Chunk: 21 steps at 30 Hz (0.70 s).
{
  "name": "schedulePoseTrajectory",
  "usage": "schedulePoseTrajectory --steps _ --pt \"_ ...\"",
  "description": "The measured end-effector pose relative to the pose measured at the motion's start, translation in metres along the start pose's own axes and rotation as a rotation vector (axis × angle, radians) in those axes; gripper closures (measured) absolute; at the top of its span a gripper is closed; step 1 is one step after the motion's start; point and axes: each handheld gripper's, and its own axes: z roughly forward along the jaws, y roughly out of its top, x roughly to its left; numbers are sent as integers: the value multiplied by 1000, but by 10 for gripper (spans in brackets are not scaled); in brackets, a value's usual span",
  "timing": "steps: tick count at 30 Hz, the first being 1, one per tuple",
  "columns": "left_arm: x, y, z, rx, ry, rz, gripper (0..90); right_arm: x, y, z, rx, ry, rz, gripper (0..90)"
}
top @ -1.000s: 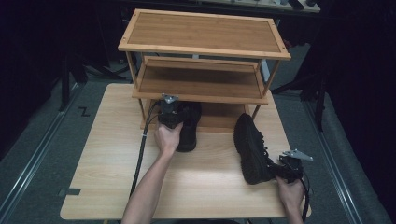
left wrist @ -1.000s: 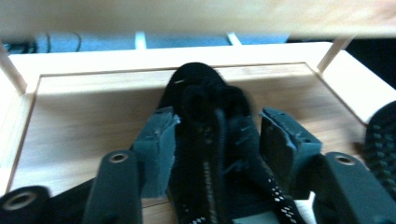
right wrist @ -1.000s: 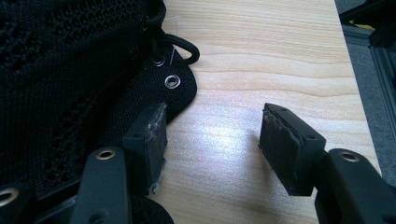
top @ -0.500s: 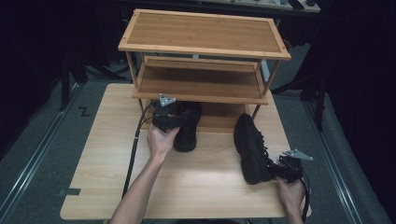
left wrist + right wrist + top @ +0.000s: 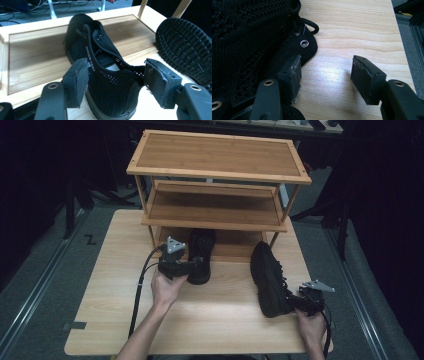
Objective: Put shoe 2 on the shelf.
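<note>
We see the left tool [image 5: 115,82] with jaws just opened, straddling the heel of the upright shoe [image 5: 100,75] without pressing. The right tool [image 5: 324,75] gapes empty beside the tipped shoe [image 5: 270,280] on the tabletop [image 5: 115,290].

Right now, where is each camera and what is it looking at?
High view: above the table, looking down at the rack; both arms and grippers show.
Left gripper view: on the left gripper, facing the left shoe; its fingers straddle the heel.
Right gripper view: on the right gripper, facing the tabletop; its fingers show.
High and left gripper views share the right shoe.
</note>
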Motion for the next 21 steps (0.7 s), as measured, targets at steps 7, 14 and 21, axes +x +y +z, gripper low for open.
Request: schedulePoseTrajectory --steps 7,14,21 --pt "-5 -4 1 9 -8 13 366 0 0 0 0 0 -1 419" --pt "-17 -13 13 69 3 59 428 0 0 0 -2 1 1 419" --pt "-21 -18 31 110 28 77 606 0 0 0 -2 1 1 419"
